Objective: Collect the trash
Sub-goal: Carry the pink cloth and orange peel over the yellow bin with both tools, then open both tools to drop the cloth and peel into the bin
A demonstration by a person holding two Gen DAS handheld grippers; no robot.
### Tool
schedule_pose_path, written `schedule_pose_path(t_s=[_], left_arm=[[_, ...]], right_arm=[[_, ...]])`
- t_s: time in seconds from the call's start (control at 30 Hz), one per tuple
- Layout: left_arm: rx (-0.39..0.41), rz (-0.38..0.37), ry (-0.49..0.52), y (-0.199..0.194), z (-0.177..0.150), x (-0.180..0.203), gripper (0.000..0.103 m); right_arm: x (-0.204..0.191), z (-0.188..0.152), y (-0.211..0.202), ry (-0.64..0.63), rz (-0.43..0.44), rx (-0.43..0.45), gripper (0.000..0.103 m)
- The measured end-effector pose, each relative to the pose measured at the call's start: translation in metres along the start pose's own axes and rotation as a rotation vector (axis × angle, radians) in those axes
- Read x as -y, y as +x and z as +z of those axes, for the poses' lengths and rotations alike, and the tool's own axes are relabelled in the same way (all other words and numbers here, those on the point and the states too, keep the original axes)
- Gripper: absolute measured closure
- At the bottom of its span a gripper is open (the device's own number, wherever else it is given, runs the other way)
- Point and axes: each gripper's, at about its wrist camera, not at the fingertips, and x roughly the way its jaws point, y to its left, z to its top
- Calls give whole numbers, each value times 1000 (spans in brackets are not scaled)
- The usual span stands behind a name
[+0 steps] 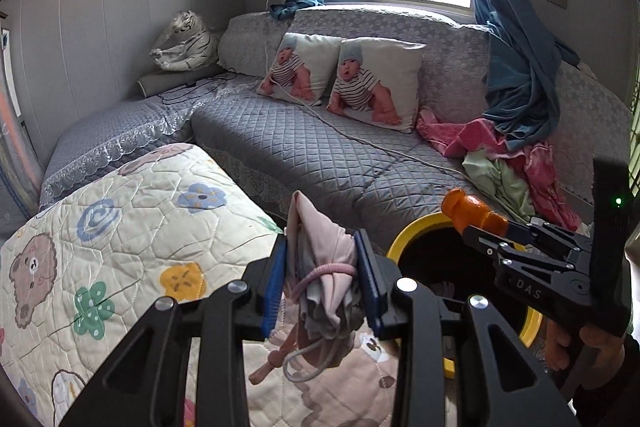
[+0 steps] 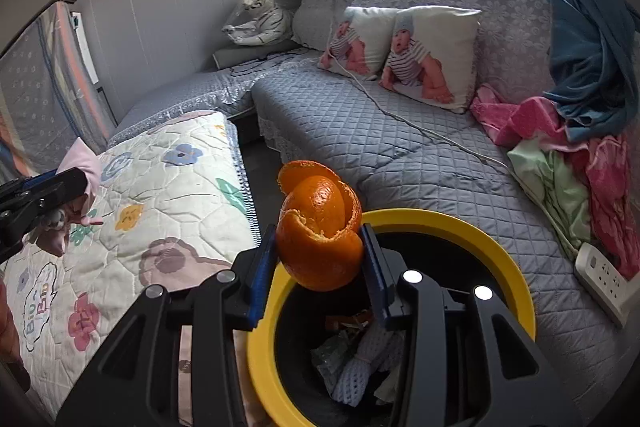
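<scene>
Right now the right tongs (image 2: 320,251) clamp an orange peel (image 2: 320,231) above the yellow-rimmed bin (image 2: 516,291). Left tongs (image 1: 322,275) grip a pink drawstring pouch (image 1: 320,267) over the cartoon quilt (image 1: 120,227), printed "Bio Bio"; "DAS" marks the right tool.

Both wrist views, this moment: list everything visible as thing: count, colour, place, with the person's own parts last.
orange peel: one, orange, clamped above the bin
pink cloth bundle: one, pink-grey, clamped above the quilt
trash bin: one, yellow rim, black inside, holding trash
quilt: one, cream, cartoon print, left
sofa: one, grey, quilted
baby-print pillows: two, on sofa
tiger plush: one, white, corner
clothes: pile, pink and green
power strip: one, white
curtains: blue
left gripper: jaws shut
right gripper: jaws shut
</scene>
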Motion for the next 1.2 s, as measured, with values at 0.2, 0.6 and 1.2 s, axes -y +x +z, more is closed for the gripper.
schedule_pose_path(t_s=[0.2,0.6,1.2], left_arm=[[7,-19,49,7,5,29,71],[-60,-92,56,57,5,66,71],[-210,-222,-2,132,-4,107,61]], right_arm=[[33,-15,0,54,-53,-27,65],[65,-32,1,99,-124,-46,64],[94,-51,15,148,-171,-138,61]])
